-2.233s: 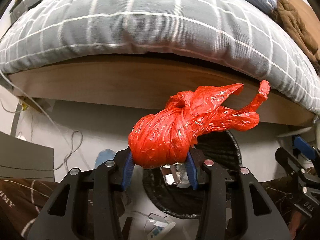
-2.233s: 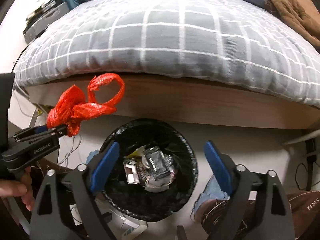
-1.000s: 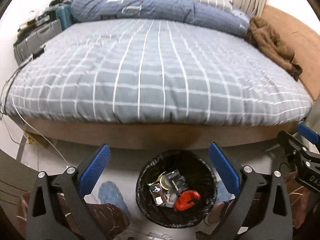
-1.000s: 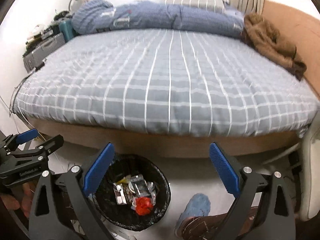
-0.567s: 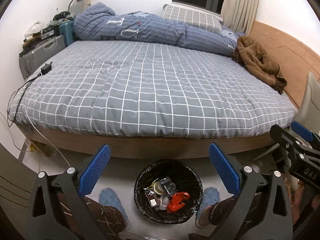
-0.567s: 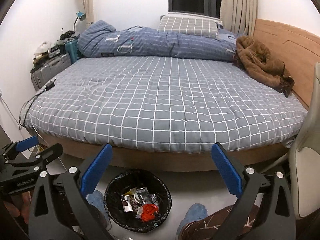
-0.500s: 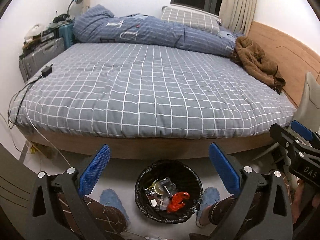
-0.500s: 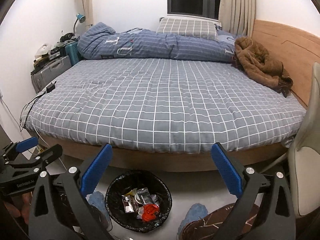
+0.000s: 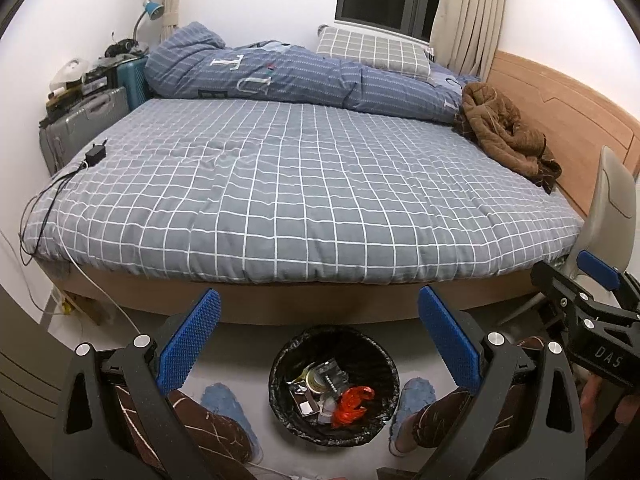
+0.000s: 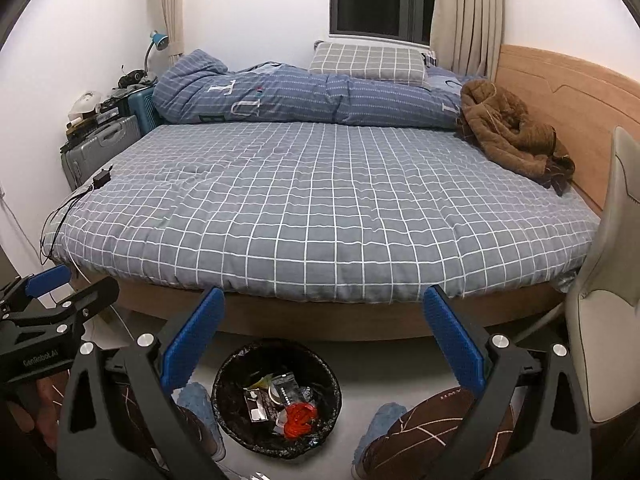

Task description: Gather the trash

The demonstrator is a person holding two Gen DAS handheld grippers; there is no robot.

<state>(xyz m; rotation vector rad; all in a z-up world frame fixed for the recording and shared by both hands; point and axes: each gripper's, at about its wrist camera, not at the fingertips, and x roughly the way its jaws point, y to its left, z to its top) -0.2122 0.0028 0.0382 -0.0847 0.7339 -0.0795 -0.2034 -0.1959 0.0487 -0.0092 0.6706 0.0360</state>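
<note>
A red plastic bag lies inside the black-lined trash bin on the floor by the bed, among wrappers. It also shows in the right wrist view, in the same bin. My left gripper is open and empty, held high above the bin. My right gripper is open and empty, also high above the bin. Each gripper shows at the edge of the other's view.
A bed with a grey checked cover fills the middle. A blue duvet, a pillow and a brown jacket lie at its head. Suitcases stand left, a chair right. The person's slippered feet flank the bin.
My left gripper opened and dropped the red bag into the bin. Both grippers then rose and pulled back, so the whole bed and room came into view.
</note>
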